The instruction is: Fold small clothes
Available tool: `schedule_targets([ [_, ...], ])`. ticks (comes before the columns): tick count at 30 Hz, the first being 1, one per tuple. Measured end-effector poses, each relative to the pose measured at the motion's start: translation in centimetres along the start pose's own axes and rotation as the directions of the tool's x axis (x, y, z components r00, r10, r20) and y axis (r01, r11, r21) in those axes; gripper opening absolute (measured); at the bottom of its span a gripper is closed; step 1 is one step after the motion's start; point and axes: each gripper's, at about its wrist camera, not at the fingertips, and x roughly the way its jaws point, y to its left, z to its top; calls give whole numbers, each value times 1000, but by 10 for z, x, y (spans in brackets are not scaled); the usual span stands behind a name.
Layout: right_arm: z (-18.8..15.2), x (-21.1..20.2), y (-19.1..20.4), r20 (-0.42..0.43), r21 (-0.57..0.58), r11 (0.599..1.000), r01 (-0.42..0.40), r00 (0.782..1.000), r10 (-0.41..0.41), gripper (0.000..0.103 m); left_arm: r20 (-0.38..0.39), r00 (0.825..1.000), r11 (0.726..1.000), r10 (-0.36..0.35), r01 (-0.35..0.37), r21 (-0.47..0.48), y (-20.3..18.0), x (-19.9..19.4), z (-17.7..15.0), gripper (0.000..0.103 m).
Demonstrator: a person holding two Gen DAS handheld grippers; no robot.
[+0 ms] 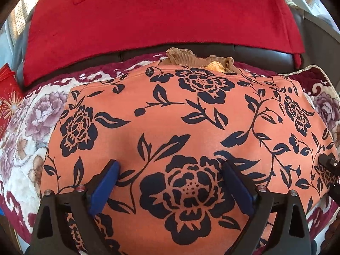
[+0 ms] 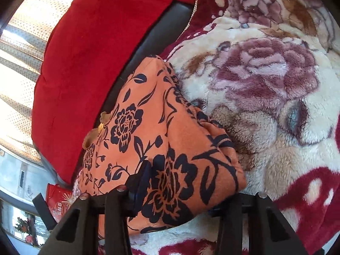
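Orange garment (image 1: 170,114) w/ dark navy flower print lies flat on a plush blanket (image 1: 27,131). In the left wrist view its long axis runs side to side; tan ribbed collar (image 1: 197,60) sits at the far edge, pointing away toward a dark leather seat back (image 1: 265,57) and a red cloth (image 1: 161,14) draped over it. Fabric looks smooth, thin, slightly domed in the middle. Blanket is fluffy, cream w/ mauve roses and maroon border.

Left gripper (image 1: 170,182) tilts down over the garment's near part, blue-padded fingers (image 1: 104,189) spread wide apart, a big printed flower between them, nothing pinched.

Right gripper (image 2: 180,191) is at the garment's right end, angled down. In its own view the near corner of the cloth bunches up btw the fingers, one dark pad (image 2: 142,182) against the fabric on the left; other pad hidden under the fold. Can't tell if the jaws actually clamp it. Red printed bag (image 1: 8,97) sits at far left.
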Motion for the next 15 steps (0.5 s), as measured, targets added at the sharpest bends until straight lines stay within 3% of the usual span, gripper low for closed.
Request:
schedule_targets([
  [4,0,2,3,-1,-24,999,36,999,-36,38,2,1000,1000,-6,6,4,1,1,0,99],
  [9,2,2,13,-3,-62,995,73,997,-73,17,4,1000,1000,-15,15,2,2,2,0,100],
  [11,4,-1,23,14,-82,993,85,996,-84,13,-5,999,999,-52,52,-15,10,-6,2,99],
  [15,9,-23,84,102,-214,974,79,993,-58,11,109,990,987,-91,104,-119,59,-45,-10,99],
])
